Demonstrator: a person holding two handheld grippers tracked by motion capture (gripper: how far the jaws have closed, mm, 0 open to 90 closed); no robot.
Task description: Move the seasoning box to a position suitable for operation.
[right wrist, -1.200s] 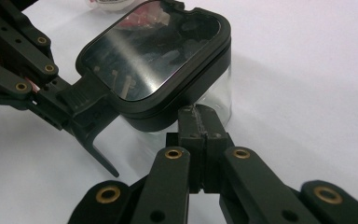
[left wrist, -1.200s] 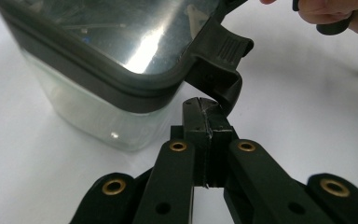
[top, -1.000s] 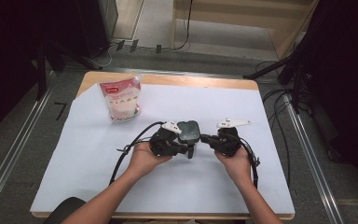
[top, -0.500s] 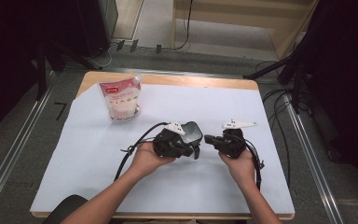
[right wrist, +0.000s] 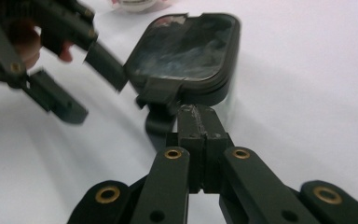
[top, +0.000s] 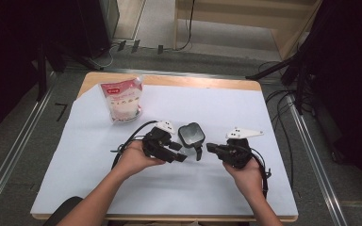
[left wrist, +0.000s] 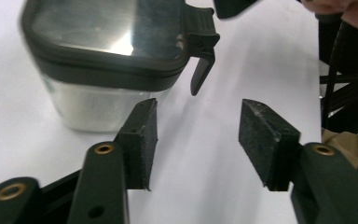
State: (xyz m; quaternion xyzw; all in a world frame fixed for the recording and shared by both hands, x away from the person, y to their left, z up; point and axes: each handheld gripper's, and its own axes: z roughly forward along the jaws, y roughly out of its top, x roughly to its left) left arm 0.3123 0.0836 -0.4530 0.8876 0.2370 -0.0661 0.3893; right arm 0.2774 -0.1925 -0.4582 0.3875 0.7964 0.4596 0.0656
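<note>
Just ahead of both grippers' jaws, container (top: 191,135)

Bright, even overhead light on the table (top: 264,188); dark surroundings; glare on the container lid (left wrist: 116,37); motion blur.

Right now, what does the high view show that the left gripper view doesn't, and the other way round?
High view alone: the rice bag at the table's far left, and both forearms. Left gripper view alone: the left gripper, jaws apart after just opening, nothing between them, and the container's clear wall. Both: the container with its dark lid, latch hanging loose, on the white cover.
</note>
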